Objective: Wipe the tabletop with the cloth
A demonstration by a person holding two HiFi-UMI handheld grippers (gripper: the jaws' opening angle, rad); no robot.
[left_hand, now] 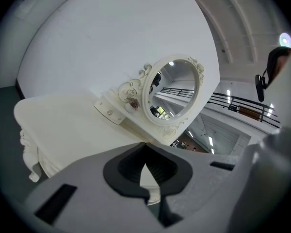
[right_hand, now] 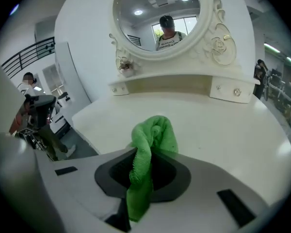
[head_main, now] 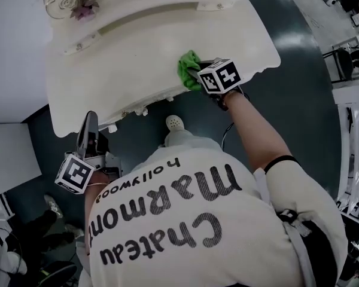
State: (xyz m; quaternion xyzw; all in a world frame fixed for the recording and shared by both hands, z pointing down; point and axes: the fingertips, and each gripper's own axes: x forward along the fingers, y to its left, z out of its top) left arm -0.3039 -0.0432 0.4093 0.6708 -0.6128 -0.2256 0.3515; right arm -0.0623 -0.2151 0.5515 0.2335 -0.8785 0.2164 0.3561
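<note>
Cream vanity worktop (head_main: 137, 70) lies ahead of right tool (head_main: 197, 71), clenched on green cloth (right_hand: 153, 140); wiping likely barely begun. Left tool (left_hand: 145, 147) closed, empty.

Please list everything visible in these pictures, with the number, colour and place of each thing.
dressing table: one, cream white, standing on the floor.
mirror: one, oval, cream carved frame, at the table's back.
cloth: one, green, at the tabletop's front edge, in the right tongs.
floor: one, dark grey-green, around the table.
shirt: one, white with black print, on the person.
right tongs: one, grey, closed on the cloth.
left tongs: one, grey, closed, empty, off the table's front corner.
</note>
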